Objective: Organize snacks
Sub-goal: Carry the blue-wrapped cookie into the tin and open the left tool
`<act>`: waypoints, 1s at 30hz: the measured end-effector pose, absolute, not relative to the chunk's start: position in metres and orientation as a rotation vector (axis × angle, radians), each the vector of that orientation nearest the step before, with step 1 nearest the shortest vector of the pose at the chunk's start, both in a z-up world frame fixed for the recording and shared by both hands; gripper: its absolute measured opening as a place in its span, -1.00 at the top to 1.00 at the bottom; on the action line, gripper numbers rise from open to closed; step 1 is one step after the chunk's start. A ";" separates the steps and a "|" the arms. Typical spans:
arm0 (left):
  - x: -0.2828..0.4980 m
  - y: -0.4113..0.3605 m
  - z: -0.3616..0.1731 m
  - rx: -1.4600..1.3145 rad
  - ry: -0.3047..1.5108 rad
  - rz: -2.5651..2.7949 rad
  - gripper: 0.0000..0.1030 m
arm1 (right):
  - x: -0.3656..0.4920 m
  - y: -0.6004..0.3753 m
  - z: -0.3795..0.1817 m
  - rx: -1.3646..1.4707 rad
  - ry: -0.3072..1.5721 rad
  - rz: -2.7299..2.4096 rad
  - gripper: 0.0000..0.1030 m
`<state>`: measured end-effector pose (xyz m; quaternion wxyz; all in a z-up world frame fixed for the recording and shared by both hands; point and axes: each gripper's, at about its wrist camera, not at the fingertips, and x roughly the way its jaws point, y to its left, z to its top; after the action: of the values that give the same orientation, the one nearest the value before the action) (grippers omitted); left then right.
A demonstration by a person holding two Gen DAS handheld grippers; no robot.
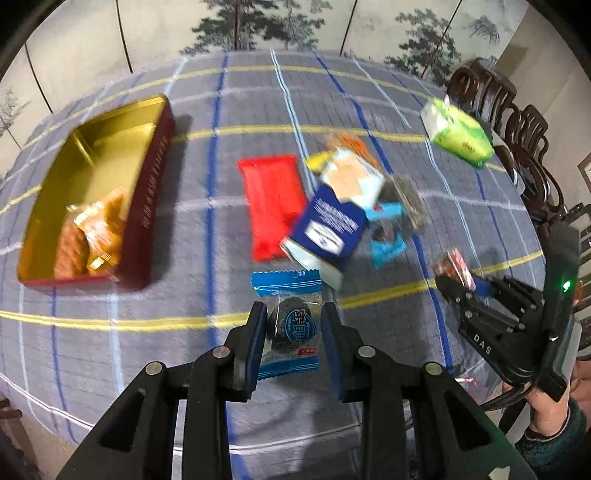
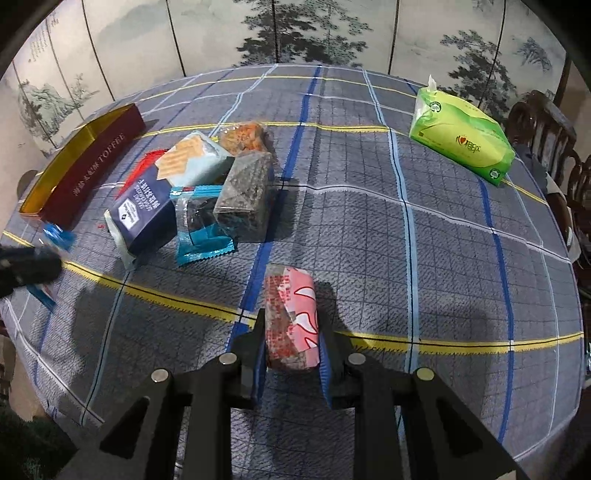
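Note:
My left gripper (image 1: 293, 325) is shut on a blue-wrapped dark cookie packet (image 1: 286, 321), held above the plaid table. My right gripper (image 2: 291, 343) is shut on a pink-and-red wrapped snack (image 2: 291, 317); it also shows in the left wrist view (image 1: 454, 267). A red tin with a gold inside (image 1: 147, 192) stands at the left and holds orange-wrapped snacks (image 1: 92, 232). A pile lies mid-table: a red packet (image 1: 271, 206), a navy box (image 1: 325, 225), a light-blue cracker pack (image 2: 192, 158), a blue cookie packet (image 2: 201, 225), a dark clear pack (image 2: 245, 195) and an orange snack bag (image 2: 245, 136).
A green tissue pack (image 2: 461, 140) lies at the far right of the table. Dark carved wooden chairs (image 1: 517, 129) stand along the right edge. A painted folding screen (image 2: 295, 33) stands behind the table.

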<state>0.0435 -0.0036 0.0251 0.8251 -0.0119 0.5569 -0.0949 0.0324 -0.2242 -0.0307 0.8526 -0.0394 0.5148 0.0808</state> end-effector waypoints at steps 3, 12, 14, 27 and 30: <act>0.050 0.013 0.036 -0.023 1.151 -0.186 0.48 | 0.033 -0.221 -0.031 -0.084 1.091 0.142 0.55; 0.077 0.088 0.055 -0.009 1.080 -0.059 0.48 | 0.036 -0.216 -0.031 -0.073 1.105 0.075 0.55; 0.086 0.108 0.053 -0.004 1.078 -0.016 0.48 | 0.037 -0.216 -0.031 -0.070 1.107 0.065 0.55; 0.115 0.185 0.022 0.013 1.130 0.124 0.48 | 0.037 -0.212 -0.032 -0.056 1.114 0.016 0.55; 0.116 0.190 0.015 0.008 1.143 0.128 0.48 | 0.037 -0.211 -0.031 -0.054 1.115 0.010 0.55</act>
<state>0.1157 0.1898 0.0148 0.8392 0.0039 0.5405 0.0605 0.0369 -0.2114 -0.0314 0.8481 -0.0258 0.5291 0.0049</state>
